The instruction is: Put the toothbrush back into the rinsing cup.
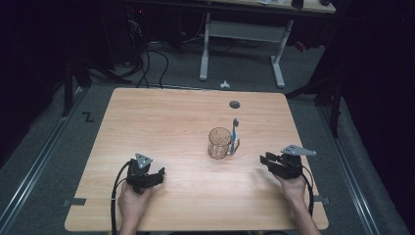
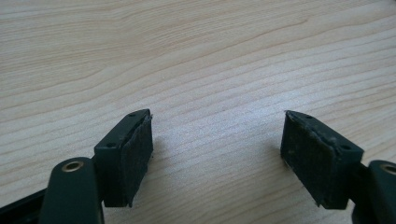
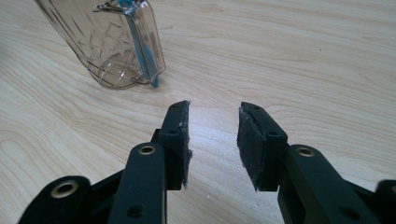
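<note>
High view, cup: a clear glass cup [image 1: 219,143] is standing upright right of the bench [image 1: 161,127] centre, a blue toothbrush [image 1: 234,134] leaning at its handle side.
High view, left tool [image 1: 159,175]: resting near the front edge, left of centre, well apart from the cup.
High view, right tool [image 1: 265,160]: hovering near the front right corner, pointing toward the cup.
Left gripper view: left tool [image 2: 217,154] is standing spread wide over bare bench [image 2: 196,56], pinching nothing.
Right gripper view: right tool [image 3: 214,140] is standing partly spread, nothing between; cup [image 3: 109,44] and toothbrush [image 3: 142,51] lying ahead, apart.
</note>
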A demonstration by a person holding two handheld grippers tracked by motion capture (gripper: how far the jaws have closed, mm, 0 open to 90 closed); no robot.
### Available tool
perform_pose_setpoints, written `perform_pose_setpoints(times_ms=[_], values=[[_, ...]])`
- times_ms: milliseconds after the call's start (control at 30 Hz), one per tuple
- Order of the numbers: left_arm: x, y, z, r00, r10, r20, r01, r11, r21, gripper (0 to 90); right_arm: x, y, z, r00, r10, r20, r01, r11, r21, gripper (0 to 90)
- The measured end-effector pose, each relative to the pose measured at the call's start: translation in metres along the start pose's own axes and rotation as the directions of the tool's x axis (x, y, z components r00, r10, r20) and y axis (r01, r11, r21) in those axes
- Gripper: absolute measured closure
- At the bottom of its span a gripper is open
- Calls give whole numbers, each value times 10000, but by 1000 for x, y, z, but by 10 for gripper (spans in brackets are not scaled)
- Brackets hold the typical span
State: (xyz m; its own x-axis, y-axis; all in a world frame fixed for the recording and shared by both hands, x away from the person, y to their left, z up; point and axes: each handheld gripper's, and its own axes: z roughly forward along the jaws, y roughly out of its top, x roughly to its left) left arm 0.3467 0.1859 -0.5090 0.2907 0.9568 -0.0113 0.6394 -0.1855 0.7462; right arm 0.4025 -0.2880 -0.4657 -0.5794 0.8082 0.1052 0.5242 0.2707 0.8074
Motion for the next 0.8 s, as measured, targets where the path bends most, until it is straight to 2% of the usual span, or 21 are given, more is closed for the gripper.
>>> perform_pose_setpoints(times_ms=[133, 200, 567, 800], values=[[0, 0, 0, 10000, 0, 1, 0, 10000, -1, 257, -1, -1, 4, 10000, 64, -27, -64, 9999, 145, 640], [0, 0, 0, 10000, -4, 1, 4, 10000, -1, 257, -2, -1, 8, 9999, -91, 114, 89, 9997, 211, 640], [0, 0, 0, 10000, -3, 1, 3, 10000, -2, 257, -4, -6, 25, 9994, -85, 343, 67, 9987, 513, 639], [0, 0, 0, 10000, -2, 3, 2, 10000, -1, 257, -4, -8, 31, 9981, -246, 560, 209, 9976, 656, 636]])
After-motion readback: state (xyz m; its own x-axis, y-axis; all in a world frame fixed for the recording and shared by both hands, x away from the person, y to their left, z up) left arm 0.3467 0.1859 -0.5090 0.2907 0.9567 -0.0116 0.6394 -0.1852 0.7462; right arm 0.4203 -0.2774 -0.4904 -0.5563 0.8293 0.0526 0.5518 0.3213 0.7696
